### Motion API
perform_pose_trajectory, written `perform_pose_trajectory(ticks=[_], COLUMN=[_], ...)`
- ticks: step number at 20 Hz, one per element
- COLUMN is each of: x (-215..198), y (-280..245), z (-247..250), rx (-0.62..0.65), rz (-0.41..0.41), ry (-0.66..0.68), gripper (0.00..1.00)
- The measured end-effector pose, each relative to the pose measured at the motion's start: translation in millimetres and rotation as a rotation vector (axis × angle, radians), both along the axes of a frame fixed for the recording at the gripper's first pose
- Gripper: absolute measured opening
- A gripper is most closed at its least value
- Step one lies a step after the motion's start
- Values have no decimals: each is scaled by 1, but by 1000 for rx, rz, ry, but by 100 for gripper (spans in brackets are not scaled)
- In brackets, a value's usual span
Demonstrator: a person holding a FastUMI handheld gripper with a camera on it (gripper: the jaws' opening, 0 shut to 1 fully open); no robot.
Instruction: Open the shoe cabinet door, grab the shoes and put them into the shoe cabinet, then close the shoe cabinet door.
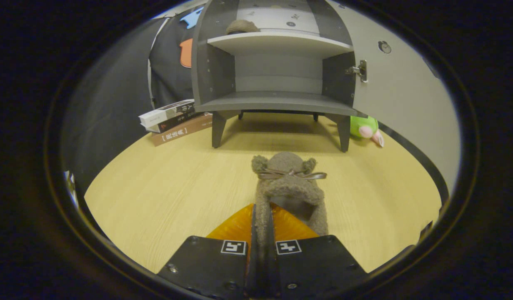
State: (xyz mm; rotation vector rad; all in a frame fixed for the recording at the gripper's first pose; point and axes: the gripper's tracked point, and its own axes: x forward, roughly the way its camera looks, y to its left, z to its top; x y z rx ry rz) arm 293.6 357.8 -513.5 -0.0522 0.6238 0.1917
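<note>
A fuzzy brown slipper point(287, 187) with a ribbon bow is pinched by its side wall between my fingers, toe pointing ahead toward the cabinet. My gripper point(262, 225) is shut on that wall, and the slipper hangs just above the wooden table point(164, 187). Beyond it stands the grey shoe cabinet point(277, 71) on short legs, its door point(402, 87) swung open to the right. A second brown slipper point(242, 26) lies on the cabinet's upper shelf. The lower shelf point(277, 102) is bare.
A stack of books point(175, 121) lies beside the cabinet's left leg. A green plush toy point(364, 128) rests by the right leg, under the open door. Bare tabletop stretches between the slipper and the cabinet.
</note>
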Motion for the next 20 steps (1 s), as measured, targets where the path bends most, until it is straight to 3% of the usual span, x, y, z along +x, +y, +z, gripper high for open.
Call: perform_pose_trajectory(ticks=[10,20], x=[-2,0], y=[6,24], z=[104,282], rx=[61,52], rz=[35,82], ry=[-113,-379], gripper=[13,12])
